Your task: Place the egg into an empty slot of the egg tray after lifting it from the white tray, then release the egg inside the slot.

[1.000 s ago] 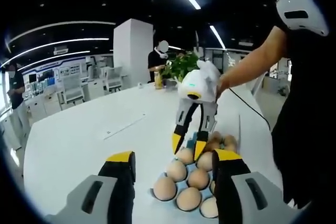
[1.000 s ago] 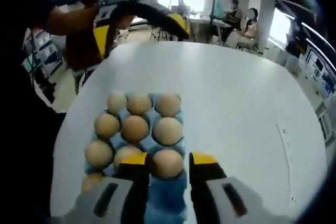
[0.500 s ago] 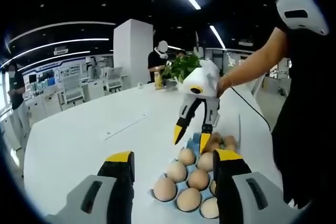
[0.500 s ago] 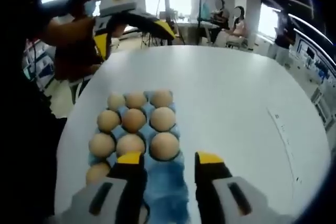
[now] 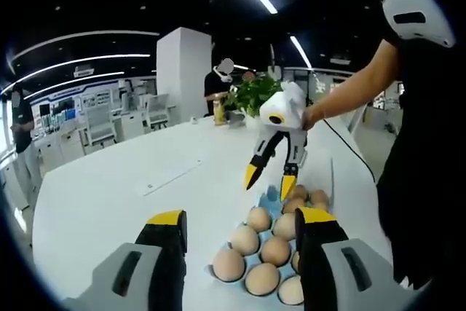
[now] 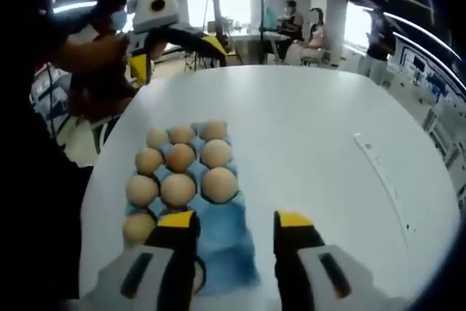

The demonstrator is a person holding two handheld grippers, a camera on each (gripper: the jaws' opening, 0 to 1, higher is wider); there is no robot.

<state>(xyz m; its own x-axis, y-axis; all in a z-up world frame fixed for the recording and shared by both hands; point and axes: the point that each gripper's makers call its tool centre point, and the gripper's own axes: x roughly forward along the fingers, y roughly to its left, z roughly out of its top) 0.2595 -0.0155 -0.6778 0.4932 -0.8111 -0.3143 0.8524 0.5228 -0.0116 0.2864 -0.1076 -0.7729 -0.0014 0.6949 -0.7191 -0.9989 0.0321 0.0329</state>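
I can't read any text, label, brand or number from here. A flat white strip [image 5: 171,175] lying on the table [image 5: 102,202] carries small dark marks, too fine to make out in either view. The wall panels [image 5: 80,100] at the far side of the room are likewise too blurred to read.

White round table [image 5: 109,194] seen along the left gripper [image 5: 240,242], whose yellow-tipped jaws stand apart with nothing between them. A blue egg tray [image 5: 271,196] holding brown eggs [image 5: 245,238] lies near the table's edge, partly behind the right-hand jaw. The right gripper [image 5: 271,175], held in a person's hand [image 5: 312,116], hangs above the tray's far end, jaws parted and empty; a plant [image 5: 251,92] stands at the table's far side.
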